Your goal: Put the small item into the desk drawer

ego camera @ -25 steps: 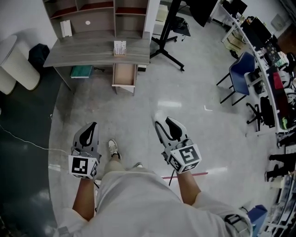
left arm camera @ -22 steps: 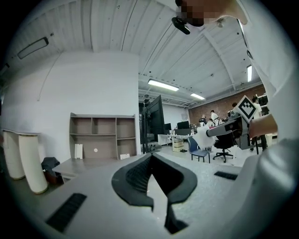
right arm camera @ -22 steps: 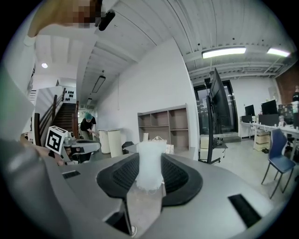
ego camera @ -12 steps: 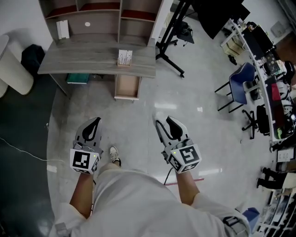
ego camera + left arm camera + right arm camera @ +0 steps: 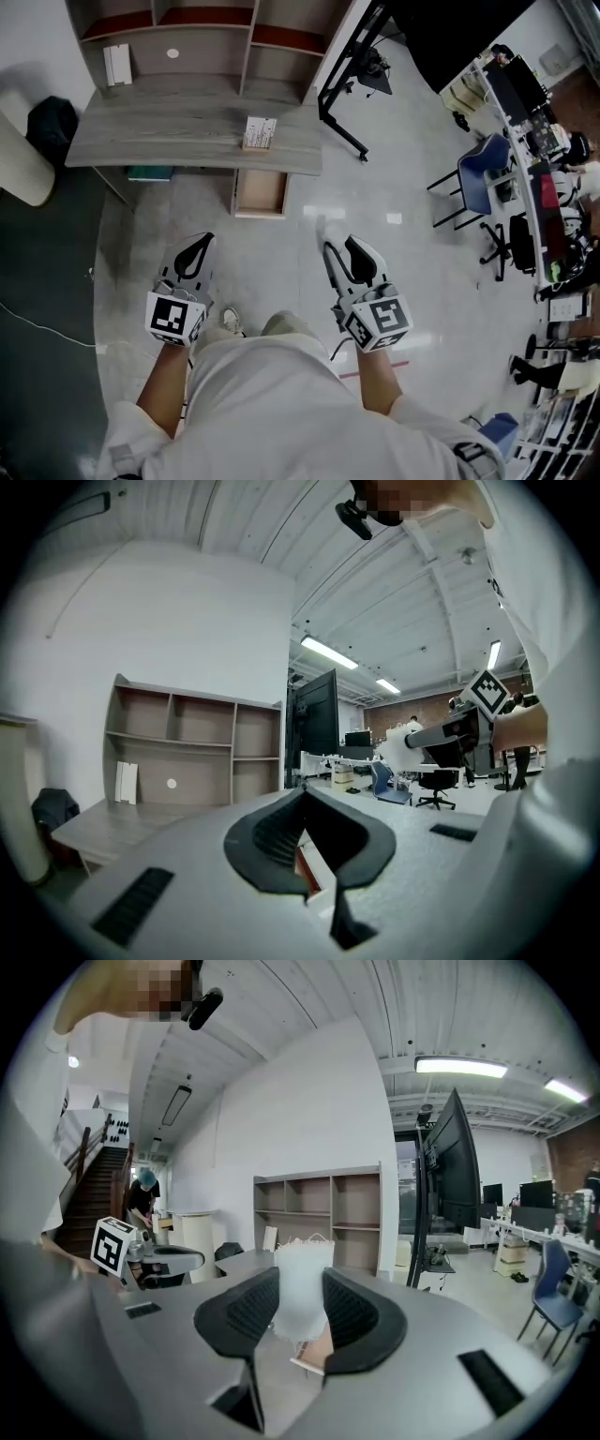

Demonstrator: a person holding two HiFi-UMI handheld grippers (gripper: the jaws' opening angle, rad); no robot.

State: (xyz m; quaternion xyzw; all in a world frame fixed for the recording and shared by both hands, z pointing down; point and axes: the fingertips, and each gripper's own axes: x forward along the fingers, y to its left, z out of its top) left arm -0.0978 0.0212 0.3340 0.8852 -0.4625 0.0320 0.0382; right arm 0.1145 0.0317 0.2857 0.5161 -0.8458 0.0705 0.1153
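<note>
A grey wooden desk (image 5: 178, 141) stands ahead in the head view, with its small drawer (image 5: 260, 194) pulled open under the right end. My right gripper (image 5: 342, 255) is shut on a small frosted white item (image 5: 302, 1293), which stands up between the pads (image 5: 352, 1312) in the right gripper view. My left gripper (image 5: 195, 251) is level beside it, fingertips together and nothing in it; in the left gripper view its tips (image 5: 302, 797) meet. Both grippers are held over the floor, well short of the drawer.
A small printed box (image 5: 260, 132) lies on the desk above the drawer, with a shelf unit (image 5: 206, 33) behind. A black screen stand (image 5: 342, 103) is right of the desk, and a blue chair (image 5: 487, 169) farther right. A black bag (image 5: 47, 122) sits left.
The desk and open drawer have come closer and lower in the head view as the person walks towards them. Both grippers travel along, held as before.
</note>
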